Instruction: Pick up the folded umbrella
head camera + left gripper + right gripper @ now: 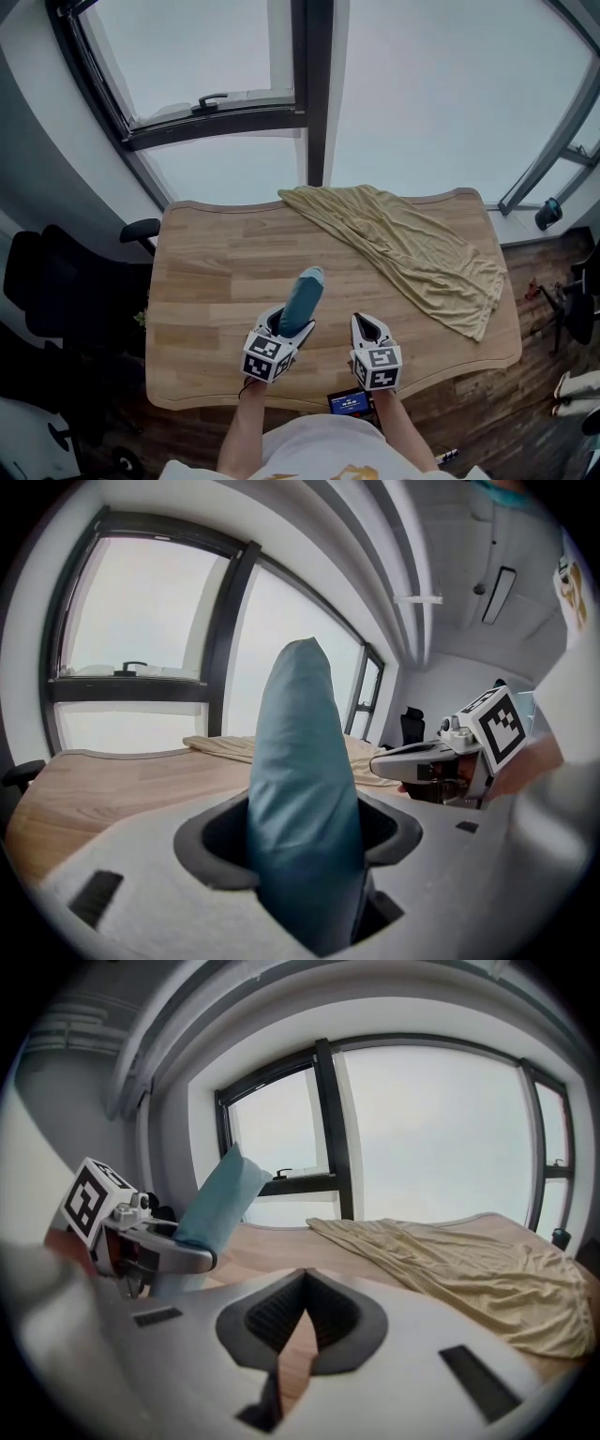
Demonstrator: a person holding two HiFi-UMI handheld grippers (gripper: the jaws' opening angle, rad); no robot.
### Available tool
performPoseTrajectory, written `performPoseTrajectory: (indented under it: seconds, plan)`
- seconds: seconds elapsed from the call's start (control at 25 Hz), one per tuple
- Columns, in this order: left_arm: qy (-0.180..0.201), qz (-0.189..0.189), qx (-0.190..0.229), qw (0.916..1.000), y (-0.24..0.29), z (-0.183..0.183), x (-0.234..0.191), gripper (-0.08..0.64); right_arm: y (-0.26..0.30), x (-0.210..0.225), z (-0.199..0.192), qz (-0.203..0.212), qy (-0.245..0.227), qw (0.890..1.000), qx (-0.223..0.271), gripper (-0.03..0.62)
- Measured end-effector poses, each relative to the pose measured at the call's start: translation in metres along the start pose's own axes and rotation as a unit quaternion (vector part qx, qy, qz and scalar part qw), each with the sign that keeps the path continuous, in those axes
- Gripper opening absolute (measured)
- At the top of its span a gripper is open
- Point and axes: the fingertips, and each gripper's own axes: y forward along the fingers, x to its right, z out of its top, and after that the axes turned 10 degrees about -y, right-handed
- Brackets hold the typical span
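The folded umbrella (303, 298) is a teal, sleeved bundle. My left gripper (291, 325) is shut on its lower part and holds it tilted up above the wooden table (216, 272). In the left gripper view the umbrella (300, 789) rises from between the jaws of that gripper (302, 841) and fills the middle. My right gripper (367, 324) hovers just to the right with nothing in it. In the right gripper view its tips (305, 1274) meet, and the umbrella (220, 1199) shows at the left.
A crumpled beige cloth (412, 248) lies across the table's far right part. A black office chair (56, 281) stands left of the table, and large windows (206, 103) lie beyond it. A small device with a blue screen (350, 403) sits at the near edge.
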Motion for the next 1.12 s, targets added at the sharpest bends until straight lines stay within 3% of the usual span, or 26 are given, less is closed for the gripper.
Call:
performPoseTrajectory:
  seconds: [0.52,0.84,1.12]
  plan:
    - [-0.009,0.009,0.067,0.9977,-0.037,0.022,0.007,0.299,-0.021,-0.012,0.018,-0.010,-0.034,0.999,0.022,0.009]
    - [-0.030,0.002,0.131,0.9909,-0.065,0.042,0.012,0.299,-0.035,-0.020,0.033,-0.015,-0.031,0.998,0.045,0.009]
    - [-0.021,0.001,0.171,0.9851,-0.087,0.058,0.021,0.299,-0.048,-0.021,0.049,-0.021,-0.037,0.997,0.066,0.009]
